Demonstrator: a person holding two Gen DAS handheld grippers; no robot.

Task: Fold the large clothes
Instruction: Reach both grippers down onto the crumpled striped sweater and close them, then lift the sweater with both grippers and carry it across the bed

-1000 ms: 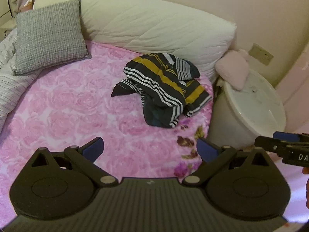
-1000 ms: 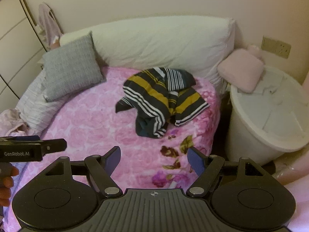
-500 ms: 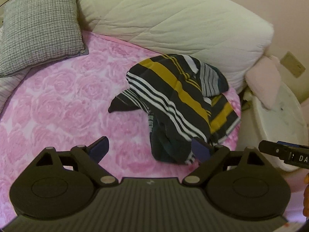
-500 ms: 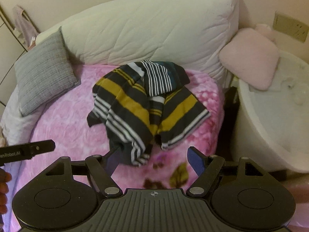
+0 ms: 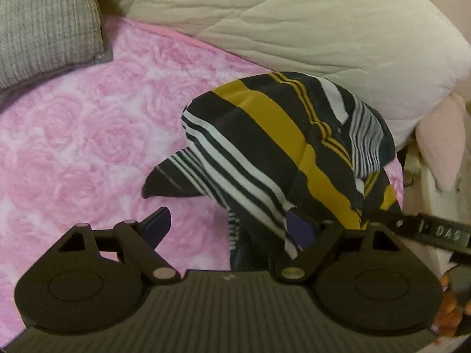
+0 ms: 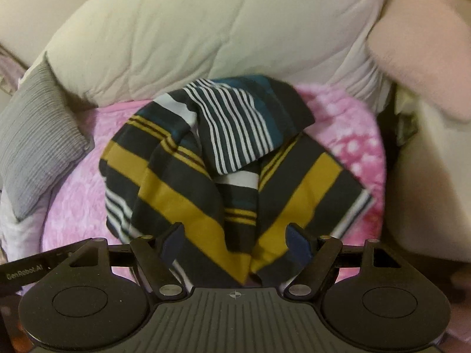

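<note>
The left gripper [image 5: 232, 231] is closing, its jaws apart over the near-left edge of the garment [image 5: 282, 153], with one pad against a hanging fold and nothing yet pinched. The right gripper [image 6: 235, 242] is standing wide apart, straddling the garment's [image 6: 229, 176] near yellow-striped hem without pressing on it. The garment is lying crumpled in a heap on the pink blanket [image 5: 73, 147], near the bed's right edge and in front of the white duvet [image 5: 294, 17]. The risk, I judge, is that either gripper is catching several bunched layers instead of one edge, so a lift would be dragging up a knot rather than opening the cloth; a pull could also be sliding it off the nearby bed edge. The left view is showing a dark pointed flap sticking out left and the right gripper's finger crossing in; the right view is showing the thin-striped panel on top, the hem's right corner and the pink cushion [image 6: 418, 38] beyond.
</note>
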